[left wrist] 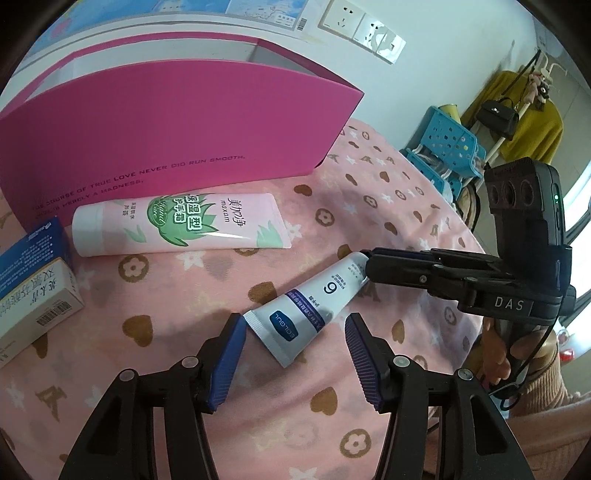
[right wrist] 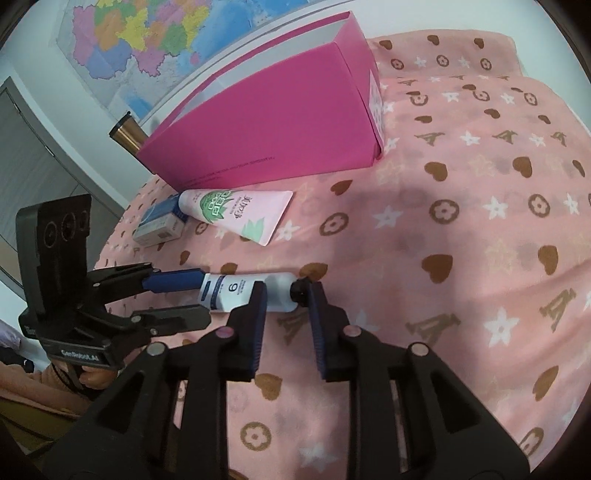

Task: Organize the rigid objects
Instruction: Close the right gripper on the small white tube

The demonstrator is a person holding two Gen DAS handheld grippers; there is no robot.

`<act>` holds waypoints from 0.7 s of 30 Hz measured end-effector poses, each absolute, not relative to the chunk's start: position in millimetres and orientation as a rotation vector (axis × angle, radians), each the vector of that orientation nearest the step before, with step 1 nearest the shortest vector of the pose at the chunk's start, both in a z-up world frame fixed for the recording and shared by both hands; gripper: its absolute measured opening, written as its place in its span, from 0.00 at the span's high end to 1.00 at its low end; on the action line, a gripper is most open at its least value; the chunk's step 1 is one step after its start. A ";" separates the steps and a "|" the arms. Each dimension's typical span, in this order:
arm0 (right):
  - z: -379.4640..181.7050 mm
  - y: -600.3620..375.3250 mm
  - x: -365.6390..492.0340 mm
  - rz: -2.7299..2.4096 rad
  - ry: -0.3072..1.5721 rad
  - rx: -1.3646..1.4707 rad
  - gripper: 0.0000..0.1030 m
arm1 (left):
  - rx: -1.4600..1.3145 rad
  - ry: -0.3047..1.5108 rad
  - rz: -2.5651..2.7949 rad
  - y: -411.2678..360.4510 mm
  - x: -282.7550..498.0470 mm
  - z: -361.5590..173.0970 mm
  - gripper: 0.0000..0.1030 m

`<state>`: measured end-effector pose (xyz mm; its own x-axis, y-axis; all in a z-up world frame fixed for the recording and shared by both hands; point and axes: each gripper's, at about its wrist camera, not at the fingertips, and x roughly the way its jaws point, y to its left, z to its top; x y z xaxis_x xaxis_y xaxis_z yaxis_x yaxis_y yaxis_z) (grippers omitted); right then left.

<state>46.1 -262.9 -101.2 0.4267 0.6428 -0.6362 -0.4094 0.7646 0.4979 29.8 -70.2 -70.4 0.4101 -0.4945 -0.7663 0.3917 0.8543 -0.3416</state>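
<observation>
The small white and blue tube (left wrist: 308,312), marked with a 6, lies flat on the pink cloth (left wrist: 332,417) printed with hearts, stars and flowers, its crimped end toward the left claw (left wrist: 295,356) and its black cap (right wrist: 301,291) toward the right claw (right wrist: 286,319); in the left wrist view the left claw's blue pads stand part open on either side of the crimped end, clear of it on both sides, so it grips nothing; in the right wrist view the right claw sits narrowly open at the cap end, one pad in front of the tube's shoulder and the other just beside the cap, and whether the pads press on the tube I cannot tell.

Beyond the tube, well apart from it, a larger pink hand-cream tube (left wrist: 181,225) with green leaf print lies flat along the foot of the magenta box (left wrist: 177,144); the box stands upright with its top open and a line of small text along its lower side; beside the pink tube's cap end sit two small cartons, a blue one (left wrist: 33,247) and a white one (left wrist: 35,306) with a barcode, touching each other.

Behind the box a coloured map (right wrist: 147,40) hangs on the wall, and a brown cup (right wrist: 127,134) stands at the box's far corner; wall sockets (left wrist: 364,27) and a blue basket rack (left wrist: 450,147) show in the left wrist view; a hand (left wrist: 509,358) holds the right claw's grip.
</observation>
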 end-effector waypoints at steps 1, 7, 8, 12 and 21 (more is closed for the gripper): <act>-101.2 -262.7 45.9 0.669 0.916 0.285 0.75 | -0.118 1.005 -0.560 -70.3 30.0 -70.1 0.44; -100.7 -263.7 46.1 0.658 0.918 0.300 0.75 | -0.141 1.006 -0.541 -71.7 31.5 -69.8 0.44; -100.7 -264.6 46.4 0.656 0.918 0.304 0.75 | -0.140 1.003 -0.531 -72.7 31.6 -69.4 0.44; -96.6 -264.2 43.2 0.640 0.902 0.293 0.75 | -0.107 0.982 -0.500 -79.8 30.2 -66.4 0.44; -84.3 -267.4 41.2 0.629 0.864 0.303 0.75 | -0.138 0.944 -0.503 -75.8 32.7 -53.8 0.44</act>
<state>41.2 -267.4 -84.3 0.4854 0.6256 -0.6107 -0.3894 0.7801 0.4897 32.7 -75.8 -53.8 0.4810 -0.4705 -0.7398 0.3522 0.8764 -0.3283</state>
